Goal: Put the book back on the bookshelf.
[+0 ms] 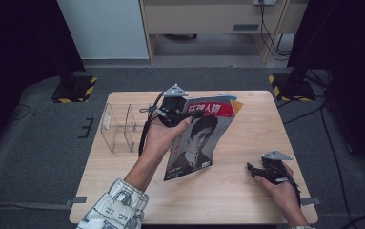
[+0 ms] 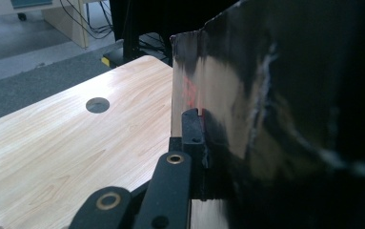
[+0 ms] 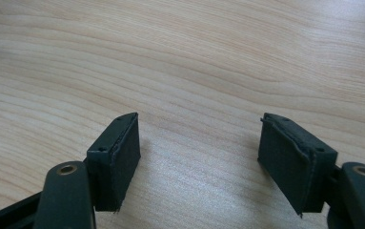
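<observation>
High view: we log one magazine (image 1: 197,138), its top edge pinched in the left tongs (image 1: 188,115), its bottom corner on the table (image 1: 247,191).
Left tongs: clamped on the cover.
Right tongs (image 1: 252,170): jaws apart, nothing between, resting low beside the magazine.
Clear holder (image 1: 118,126): behind our left tongs.
Risk: we judge the thin pinch may let pages slide or tear.
Risk: a swing could knock the holder.

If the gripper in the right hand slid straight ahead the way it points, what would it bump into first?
Probably the magazine. The right gripper rests open near the table, pointing left toward the magazine's lower edge, with bare wood between. Depth is hard to judge.
</observation>
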The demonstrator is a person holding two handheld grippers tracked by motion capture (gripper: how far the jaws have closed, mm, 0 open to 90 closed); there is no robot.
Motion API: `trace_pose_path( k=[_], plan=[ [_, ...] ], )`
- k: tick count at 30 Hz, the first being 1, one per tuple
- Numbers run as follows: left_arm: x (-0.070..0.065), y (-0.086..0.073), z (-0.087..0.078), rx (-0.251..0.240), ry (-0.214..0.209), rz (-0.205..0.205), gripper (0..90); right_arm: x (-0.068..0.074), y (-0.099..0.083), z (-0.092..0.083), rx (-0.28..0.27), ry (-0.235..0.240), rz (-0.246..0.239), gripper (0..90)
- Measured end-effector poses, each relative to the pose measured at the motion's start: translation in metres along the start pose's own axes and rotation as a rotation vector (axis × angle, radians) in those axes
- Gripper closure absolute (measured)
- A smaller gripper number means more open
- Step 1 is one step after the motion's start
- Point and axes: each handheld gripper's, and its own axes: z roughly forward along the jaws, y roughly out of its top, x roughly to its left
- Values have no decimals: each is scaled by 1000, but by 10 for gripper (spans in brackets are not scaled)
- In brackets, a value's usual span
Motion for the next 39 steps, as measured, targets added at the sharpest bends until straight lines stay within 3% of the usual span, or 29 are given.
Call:
trace_pose_path(
  k=[12,39],
  plan=[
    [2,0,-19,-19,20,-7,865,0,0,0,-1,3,-7,306],
    [20,-29,-64,-37,75,-49,864,0,0,0,3,5,-10,291]
  ],
)
